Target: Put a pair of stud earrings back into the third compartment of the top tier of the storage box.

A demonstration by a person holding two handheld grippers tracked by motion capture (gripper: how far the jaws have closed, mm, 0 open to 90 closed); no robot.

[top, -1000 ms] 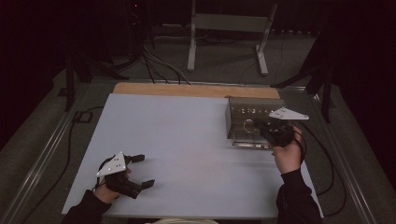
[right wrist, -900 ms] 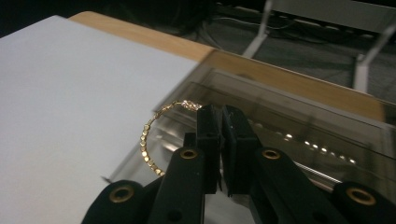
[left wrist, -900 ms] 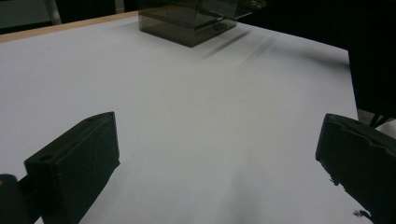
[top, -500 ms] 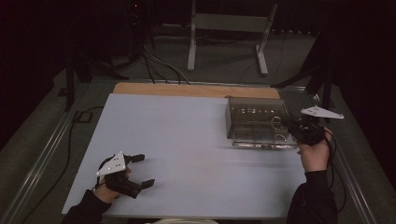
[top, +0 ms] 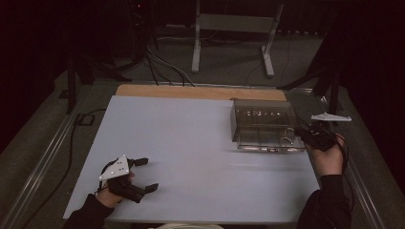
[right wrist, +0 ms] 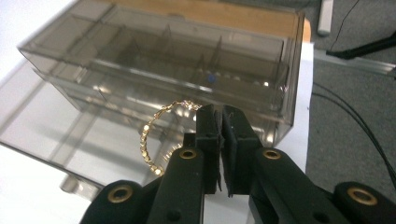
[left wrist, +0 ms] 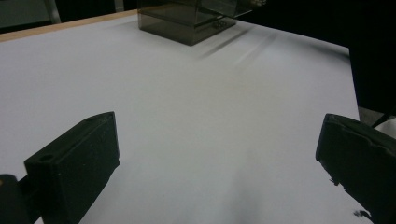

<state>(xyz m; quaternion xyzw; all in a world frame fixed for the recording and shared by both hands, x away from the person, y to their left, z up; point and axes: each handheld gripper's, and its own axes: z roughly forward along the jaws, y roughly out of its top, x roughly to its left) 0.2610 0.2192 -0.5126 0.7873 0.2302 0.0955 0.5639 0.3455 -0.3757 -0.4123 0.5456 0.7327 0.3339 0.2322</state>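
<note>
Watching the right gripper, I am seeing its jaws pressed nearly together with a gold bracelet hanging from their tips, so I am judging it is pinching the chain. Compared with a second ago, my right hand has swung away from the top of the smoked plastic organiser box and is now sitting at that box's right end, off the edge nearest the person. In the right gripper view the bracelet is dangling in front of the box's open pulled-out tray, just outside the compartments rather than inside one. I am reading that as the piece having been lifted clear of its slot, though I cannot tell whether it is fully free of the tray wall.

The left gripper is resting far from the box, at the near-left corner of the white table, its jaws standing wide apart with nothing between them, and it has not shifted over that second. So the work is proceeding one-handed, with the bracelet now being carried away from the box.
</note>
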